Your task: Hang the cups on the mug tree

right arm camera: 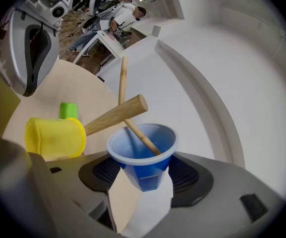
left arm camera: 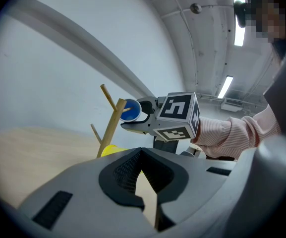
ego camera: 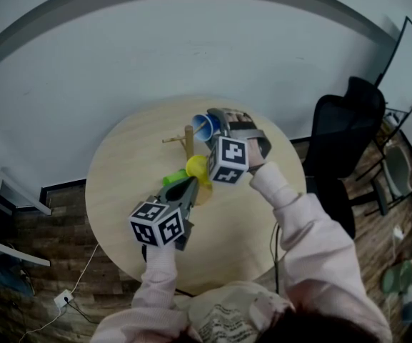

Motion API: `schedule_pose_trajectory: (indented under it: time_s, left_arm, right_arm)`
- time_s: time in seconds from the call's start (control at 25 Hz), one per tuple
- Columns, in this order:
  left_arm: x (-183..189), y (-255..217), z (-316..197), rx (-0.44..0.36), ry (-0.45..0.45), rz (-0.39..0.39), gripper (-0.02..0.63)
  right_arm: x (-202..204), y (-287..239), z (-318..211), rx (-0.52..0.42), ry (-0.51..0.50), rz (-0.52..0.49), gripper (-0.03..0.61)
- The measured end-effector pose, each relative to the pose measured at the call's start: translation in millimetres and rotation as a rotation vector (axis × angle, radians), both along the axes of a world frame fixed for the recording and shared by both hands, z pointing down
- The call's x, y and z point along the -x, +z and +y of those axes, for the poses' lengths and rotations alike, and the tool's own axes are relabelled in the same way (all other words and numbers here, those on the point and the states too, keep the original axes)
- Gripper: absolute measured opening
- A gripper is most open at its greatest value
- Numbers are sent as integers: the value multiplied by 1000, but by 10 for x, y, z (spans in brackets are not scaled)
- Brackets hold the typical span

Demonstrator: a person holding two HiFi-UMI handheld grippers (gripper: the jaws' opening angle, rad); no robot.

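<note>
My right gripper (ego camera: 218, 123) is shut on a blue cup (ego camera: 206, 127), pads pressing both of its sides. In the right gripper view the blue cup (right arm camera: 142, 148) has its mouth over a thin peg of the wooden mug tree (right arm camera: 115, 115); the peg's tip is inside it. A yellow cup (right arm camera: 56, 138) sits low by the trunk; whether it hangs or lies, I cannot tell. A green cup (right arm camera: 68, 110) stands on the table beyond. My left gripper (ego camera: 189, 186) hovers near the yellow cup (ego camera: 197, 168), shut and empty. The left gripper view shows the mug tree (left arm camera: 114, 120) and the blue cup (left arm camera: 130, 110) ahead.
The round wooden table (ego camera: 120, 184) carries only the tree and cups. A black office chair (ego camera: 345, 141) stands off its right edge. A white curved wall lies behind. A cable and socket (ego camera: 63, 299) lie on the floor at the lower left.
</note>
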State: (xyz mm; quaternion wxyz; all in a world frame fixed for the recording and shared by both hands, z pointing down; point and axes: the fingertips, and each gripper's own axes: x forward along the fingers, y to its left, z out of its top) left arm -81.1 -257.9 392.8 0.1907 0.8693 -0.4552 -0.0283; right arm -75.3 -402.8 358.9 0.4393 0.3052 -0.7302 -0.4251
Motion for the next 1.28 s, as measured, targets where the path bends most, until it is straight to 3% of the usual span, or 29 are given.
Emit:
schedule_pose_trajectory:
  time_s: [0.84, 1.28]
  left_arm:
    - [40, 53, 42, 17, -11, 0, 5]
    - [29, 54, 46, 18, -10, 0, 5]
  right_arm:
    - [79, -38, 122, -80, -43, 49, 301]
    - [96, -26, 163, -129, -61, 134, 310]
